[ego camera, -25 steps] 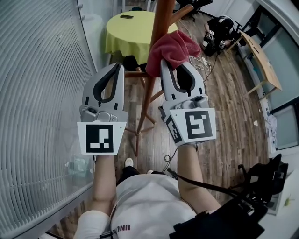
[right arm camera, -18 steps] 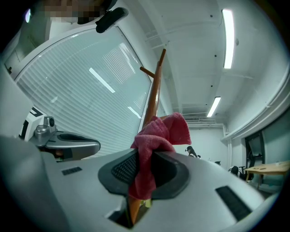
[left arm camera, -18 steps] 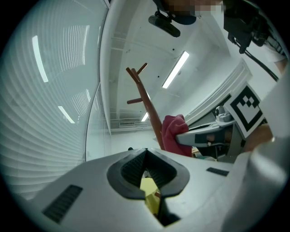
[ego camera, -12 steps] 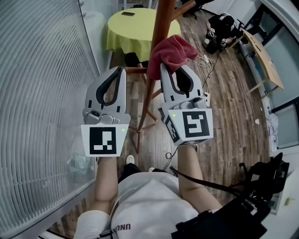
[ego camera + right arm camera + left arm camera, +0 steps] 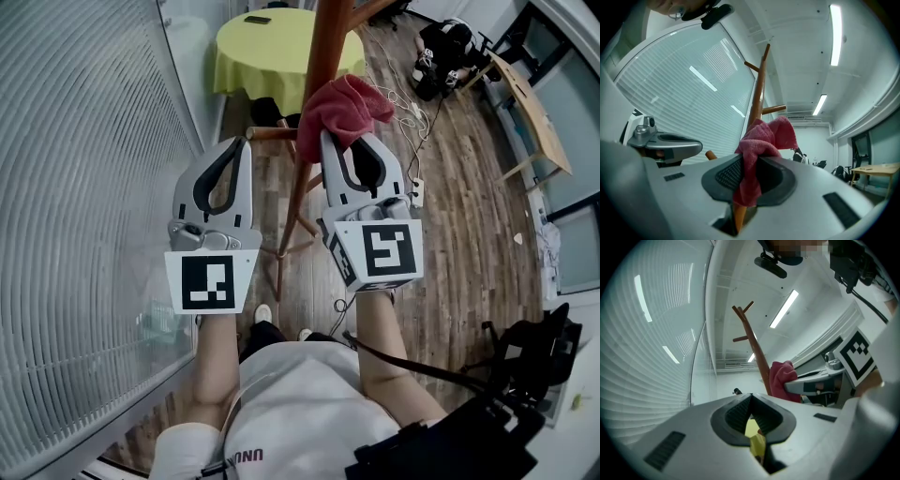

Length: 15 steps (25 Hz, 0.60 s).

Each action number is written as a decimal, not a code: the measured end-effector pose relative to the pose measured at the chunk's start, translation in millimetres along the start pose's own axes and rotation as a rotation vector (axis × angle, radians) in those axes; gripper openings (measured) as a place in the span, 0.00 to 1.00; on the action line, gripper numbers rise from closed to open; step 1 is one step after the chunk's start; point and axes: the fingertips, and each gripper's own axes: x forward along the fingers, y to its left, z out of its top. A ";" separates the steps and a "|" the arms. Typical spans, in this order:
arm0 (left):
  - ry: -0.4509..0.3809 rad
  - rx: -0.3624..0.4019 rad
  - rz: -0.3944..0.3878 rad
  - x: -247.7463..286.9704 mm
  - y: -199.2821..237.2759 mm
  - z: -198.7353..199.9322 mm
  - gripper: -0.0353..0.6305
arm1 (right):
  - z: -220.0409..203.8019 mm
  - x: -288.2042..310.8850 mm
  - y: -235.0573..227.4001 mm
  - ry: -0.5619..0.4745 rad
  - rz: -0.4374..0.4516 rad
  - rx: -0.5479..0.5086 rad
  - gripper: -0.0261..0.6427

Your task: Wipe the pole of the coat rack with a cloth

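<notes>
Upright between the two grippers, the coat rack's pole (image 5: 325, 56) ran top to bottom through the head view. Its top was cut off by the frame edge and its foot was partly hidden behind the left gripper (image 5: 238, 143). The right gripper (image 5: 349, 141) was the nearer, just right of the pole, its jaws pinching a red cloth (image 5: 343, 101). The cloth's bunched end appeared to lie against the wood, though the folds hid the exact contact. The left gripper, jaws pressed together on nothing, hung on the pole's other side, apart from it. Any stroke would likely follow the pole's length.
</notes>
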 end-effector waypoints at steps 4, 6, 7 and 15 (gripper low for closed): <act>0.007 -0.005 0.000 -1.2 -0.5 -5.0 0.07 | -6.0 -0.8 0.5 0.013 -0.002 0.007 0.15; 0.011 -0.010 0.001 -1.6 -0.8 -8.6 0.07 | -9.8 -0.7 1.0 0.019 -0.002 0.009 0.15; 0.013 -0.012 0.002 -2.0 -1.1 -10.1 0.07 | -11.5 -0.8 1.4 0.023 -0.002 0.009 0.15; 0.039 -0.046 -0.012 -4.3 -10.1 -20.9 0.07 | -20.9 -4.0 3.1 0.046 -0.004 0.019 0.15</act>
